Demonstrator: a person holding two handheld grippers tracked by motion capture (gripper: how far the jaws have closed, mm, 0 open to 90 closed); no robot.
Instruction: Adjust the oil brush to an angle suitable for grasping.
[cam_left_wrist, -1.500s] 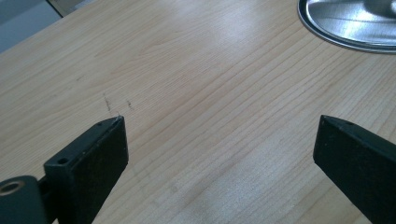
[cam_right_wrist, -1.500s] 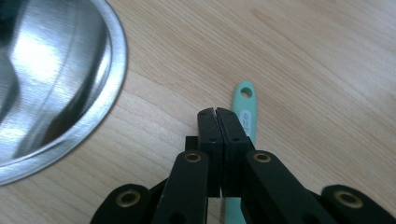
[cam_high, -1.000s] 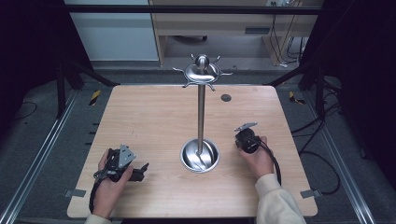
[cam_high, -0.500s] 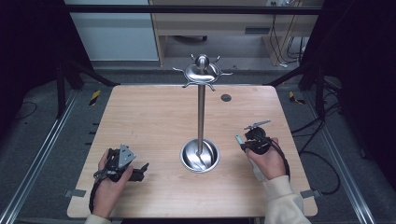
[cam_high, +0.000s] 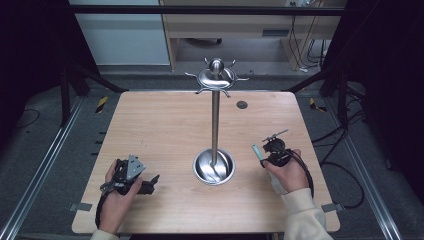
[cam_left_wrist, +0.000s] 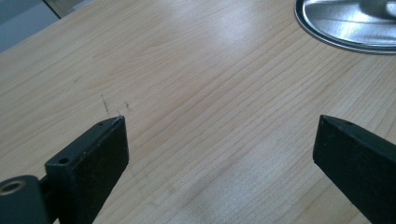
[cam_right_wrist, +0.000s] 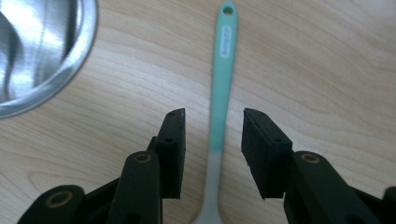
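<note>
The right gripper hangs over a long-handled utensil that lies flat on the table. Its jaws have just been opening, and in the right gripper view they stand partly apart with the utensil's stem running up the gap between them, touching neither pad; there is bare wood on both sides of it. Nothing is held.

The utensil has a slim mint-green handle that ends, well beyond the jaw tips, in a rounded end with a small hanging hole and a pale oblong label just below the hole. Level with the jaw tips the green gives way to a pale grey, metal-looking neck, which widens as it runs back between the jaws and leaves the picture's lower edge, so its working end cannot be made out. In the high view the green end pokes out just ahead of that gripper.

Off the left jaw's outer side, near but apart, curves the rim of the polished round base of a metal stand.

The left gripper has its jaws spread wide over bare wood, with nothing between them; the stand's base lies ahead, beyond the right jaw.
</note>
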